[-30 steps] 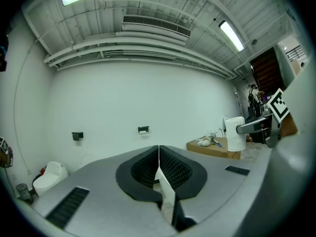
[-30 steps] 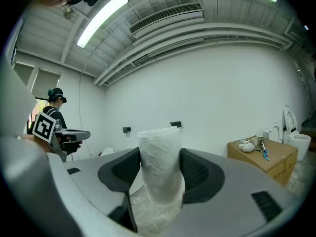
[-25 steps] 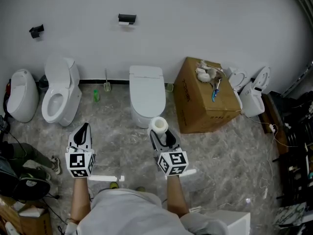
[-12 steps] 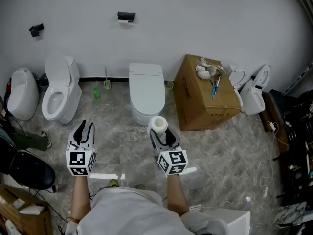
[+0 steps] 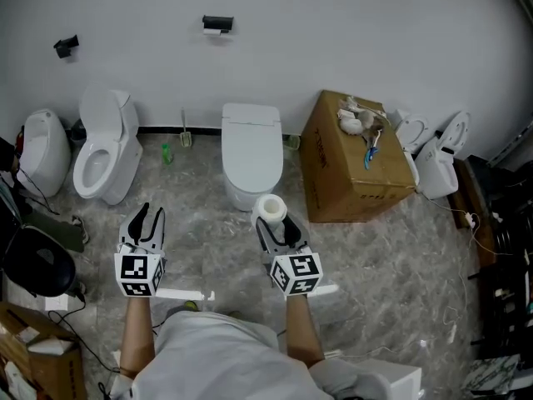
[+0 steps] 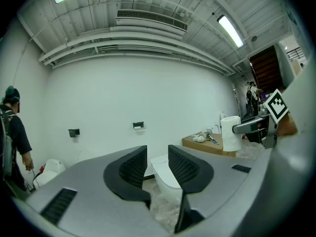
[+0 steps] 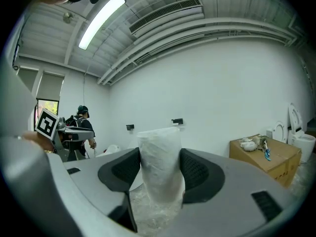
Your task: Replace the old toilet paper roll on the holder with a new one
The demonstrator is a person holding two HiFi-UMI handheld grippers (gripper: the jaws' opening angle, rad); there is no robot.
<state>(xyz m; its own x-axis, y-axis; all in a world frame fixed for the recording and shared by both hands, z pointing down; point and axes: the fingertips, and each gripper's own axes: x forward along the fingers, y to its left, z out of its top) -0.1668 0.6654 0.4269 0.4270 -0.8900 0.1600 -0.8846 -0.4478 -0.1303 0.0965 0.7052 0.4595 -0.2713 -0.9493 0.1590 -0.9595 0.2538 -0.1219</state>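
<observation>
Two grippers sit low in my head view, both pointing up the frame toward the white wall. My right gripper (image 5: 273,226), just right of centre, has its jaws closed on the new toilet paper roll (image 5: 270,210). In the right gripper view both pads press the roll's wrapped sides, and it stands upright between them. My left gripper (image 5: 147,217), at lower left, holds nothing. Its jaws are opening, and through the gap in the left gripper view I see only floor and the closed-lid toilet (image 5: 251,152) beyond.

The holder (image 5: 216,25) is a small black bracket high on the wall at the upper middle of the head view, well apart from both grippers. A sliver of white shows under it, but I cannot tell how much paper it carries. A second black bracket (image 5: 65,46) hangs at upper left. An open toilet (image 5: 104,152) stands left of the closed one, and a cardboard box (image 5: 354,161) stands to its right.
</observation>
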